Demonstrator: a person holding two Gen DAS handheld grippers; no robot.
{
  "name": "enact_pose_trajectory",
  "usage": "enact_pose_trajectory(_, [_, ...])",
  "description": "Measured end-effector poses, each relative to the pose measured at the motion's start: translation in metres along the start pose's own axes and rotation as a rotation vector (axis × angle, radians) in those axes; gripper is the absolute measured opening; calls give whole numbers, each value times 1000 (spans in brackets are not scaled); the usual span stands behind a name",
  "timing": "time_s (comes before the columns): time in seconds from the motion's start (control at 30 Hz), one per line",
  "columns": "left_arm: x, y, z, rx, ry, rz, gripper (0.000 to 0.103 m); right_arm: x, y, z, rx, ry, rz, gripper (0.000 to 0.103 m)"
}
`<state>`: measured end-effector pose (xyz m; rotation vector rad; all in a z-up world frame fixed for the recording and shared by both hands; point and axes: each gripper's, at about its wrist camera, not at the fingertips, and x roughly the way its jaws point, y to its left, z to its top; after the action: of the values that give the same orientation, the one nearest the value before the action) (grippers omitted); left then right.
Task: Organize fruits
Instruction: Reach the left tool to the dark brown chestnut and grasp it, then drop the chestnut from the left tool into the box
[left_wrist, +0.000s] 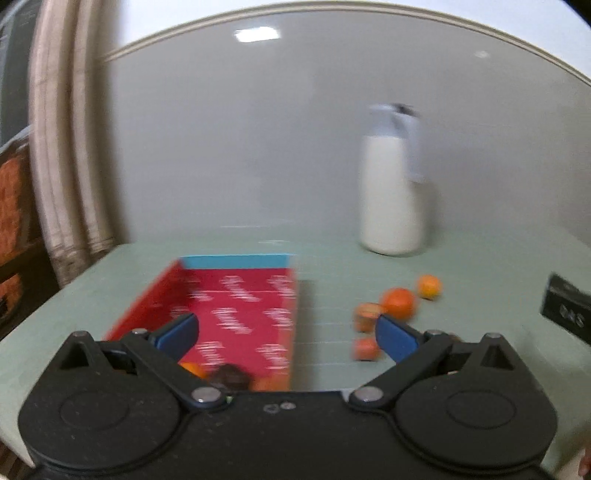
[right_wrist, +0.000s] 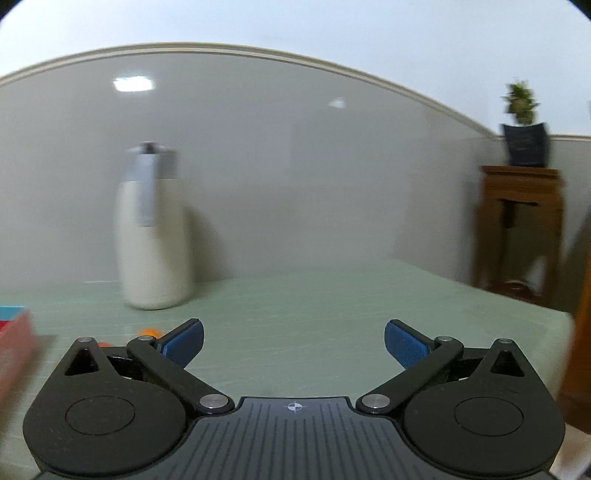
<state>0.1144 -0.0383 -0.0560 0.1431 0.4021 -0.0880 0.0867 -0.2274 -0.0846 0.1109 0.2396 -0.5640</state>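
Note:
A red box with a blue far edge lies open on the pale green table. A dark fruit and orange fruit lie at its near end, partly hidden by my left gripper, which is open and empty above the box's right wall. Right of the box lie a large orange, a small orange and two small reddish fruits. My right gripper is open and empty over bare table; the box corner and a bit of orange fruit show at its left.
A tall white jug stands at the back by the wall, also in the right wrist view. A black box sits at the table's right edge. A wooden stand with a potted plant stands beyond the table's right end. A curtain hangs at left.

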Motion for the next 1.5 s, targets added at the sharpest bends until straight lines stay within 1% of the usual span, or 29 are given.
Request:
enact_pose_trajectory(0.07, [8, -24, -2, 47, 13, -37, 96, 2, -10, 1, 4, -11, -52, 103])
enact_pose_trajectory(0.13, [21, -45, -3, 90, 45, -77, 96, 1, -20, 2, 10, -33, -114, 103])
enact_pose_trajectory(0.2, [30, -60, -4, 105, 69, -114, 96, 3, -31, 3, 22, -42, -156, 103])
enact_pose_trajectory(0.27, [40, -71, -5, 107, 98, -162, 96, 9, -42, 2, 43, -21, -153, 103])
enact_pose_trajectory(0.33, [50, -79, -6, 103, 123, -193, 95, 13, -53, 1, 62, 0, -152, 103])
enact_pose_trajectory(0.43, [63, -90, -7, 102, 149, -229, 91, 14, -63, 3, 83, 4, -153, 103])
enact_pose_trajectory(0.53, [76, -101, -8, 111, 177, -264, 83, 10, -73, 1, 99, -4, -151, 103])
enact_pose_trajectory(0.57, [81, -105, -9, 107, 201, -275, 77, 10, -74, 2, 103, -2, -147, 103])
enact_pose_trajectory(0.6, [87, -108, -10, 99, 226, -287, 69, 11, -75, 4, 109, 0, -142, 103])
enact_pose_trajectory(0.63, [92, -109, -11, 91, 245, -297, 65, 10, -76, 4, 112, 2, -138, 103])
enact_pose_trajectory(0.67, [97, -110, -12, 80, 269, -310, 56, 11, -77, 4, 118, 4, -135, 103])
enact_pose_trajectory(0.7, [101, -110, -14, 68, 288, -318, 50, 11, -78, 7, 122, 4, -132, 103])
enact_pose_trajectory(0.73, [102, -110, -15, 63, 278, -313, 49, 10, -78, 8, 125, 6, -128, 103])
enact_pose_trajectory(0.77, [103, -111, -16, 66, 274, -309, 43, 9, -78, 8, 129, 8, -125, 103])
enact_pose_trajectory(0.8, [102, -110, -17, 66, 266, -307, 31, 9, -80, 8, 134, 9, -119, 103])
enact_pose_trajectory(0.83, [101, -109, -17, 64, 262, -310, 30, 9, -80, 9, 138, 9, -114, 103])
enact_pose_trajectory(1.07, [99, -104, -17, 39, 251, -322, 29, 6, -76, 9, 129, 5, -86, 103])
enact_pose_trajectory(1.2, [88, -95, -10, 29, 202, -294, 29, 7, -73, 8, 128, 5, -70, 103])
enact_pose_trajectory(1.33, [69, -71, 2, 20, 123, -212, 29, 5, -68, 8, 142, 16, -18, 103])
enact_pose_trajectory(1.5, [50, -33, 8, 11, 50, -54, 29, -2, -51, 6, 117, 11, 43, 103])
